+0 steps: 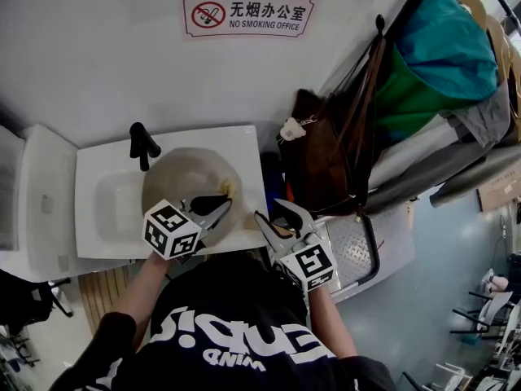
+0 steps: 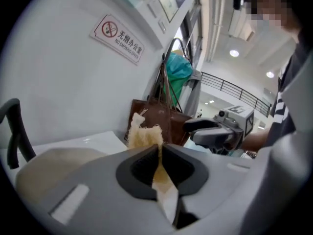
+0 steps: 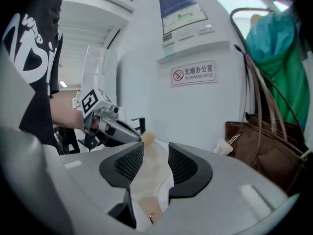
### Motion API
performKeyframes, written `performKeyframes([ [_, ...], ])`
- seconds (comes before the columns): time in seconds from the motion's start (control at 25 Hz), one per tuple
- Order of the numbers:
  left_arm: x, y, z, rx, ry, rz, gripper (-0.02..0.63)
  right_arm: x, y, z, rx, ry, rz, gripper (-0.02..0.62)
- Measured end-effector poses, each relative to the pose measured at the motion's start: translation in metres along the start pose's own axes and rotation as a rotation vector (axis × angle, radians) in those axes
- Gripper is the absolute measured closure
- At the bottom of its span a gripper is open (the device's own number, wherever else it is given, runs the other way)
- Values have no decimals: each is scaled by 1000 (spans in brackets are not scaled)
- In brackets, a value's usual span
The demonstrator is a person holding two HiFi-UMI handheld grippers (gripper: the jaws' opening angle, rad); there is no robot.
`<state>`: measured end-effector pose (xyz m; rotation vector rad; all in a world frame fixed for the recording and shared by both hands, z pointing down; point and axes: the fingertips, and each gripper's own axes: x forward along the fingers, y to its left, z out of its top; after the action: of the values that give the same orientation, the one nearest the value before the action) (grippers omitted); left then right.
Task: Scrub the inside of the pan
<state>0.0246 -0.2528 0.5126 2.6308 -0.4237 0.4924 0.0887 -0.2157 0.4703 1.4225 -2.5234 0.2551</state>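
Note:
A round beige pan point(image 1: 191, 182) is held over the white sink point(image 1: 106, 210). My left gripper point(image 1: 221, 206) reaches over the pan's right part and is shut on a yellowish fibrous scrubber point(image 2: 144, 133), which sticks out past its jaws point(image 2: 160, 148). The pan's pale surface point(image 2: 54, 168) lies low on the left of that view. My right gripper point(image 1: 273, 214) points at the pan from the right. In the right gripper view its jaws point(image 3: 155, 148) stand wide around the beige handle point(image 3: 149, 180), whose near end carries a small ring. The left gripper point(image 3: 137, 137) shows ahead with the scrubber point(image 3: 148, 137).
A black faucet point(image 1: 142, 145) rises behind the pan at the wall. A brown bag point(image 1: 326, 161) hangs right of the sink, with teal and green clothes point(image 1: 440, 63) beyond. A no-smoking sign point(image 1: 248, 15) is on the wall. A metal tray point(image 1: 350, 251) sits lower right.

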Motion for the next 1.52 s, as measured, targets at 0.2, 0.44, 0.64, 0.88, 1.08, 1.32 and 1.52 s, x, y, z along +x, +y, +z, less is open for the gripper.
performKeyframes([
  [0.2,-4,-6,16,58,-166,26,583,-6,-11,3,18,-87,-124,586],
  [0.44,-13,-9,25,164,-314,67,583,-8,-17,-6,71,-136,-152,586],
  [0.64,-15,-1,18,213,-330,106,583,-7,-21,-21,79,-123,-173,586],
  [0.88,-17,11,8,193,-330,148,583,-6,-26,-28,113,-130,-196,586],
  [1.08,-18,14,5,179,-326,158,583,-8,-29,-27,111,-134,-210,586],
  [1.32,-19,20,5,128,-329,172,583,-11,-32,-25,115,-138,-211,586],
  [1.52,-20,24,2,111,-321,184,583,-12,-34,-23,98,-134,-207,586],
])
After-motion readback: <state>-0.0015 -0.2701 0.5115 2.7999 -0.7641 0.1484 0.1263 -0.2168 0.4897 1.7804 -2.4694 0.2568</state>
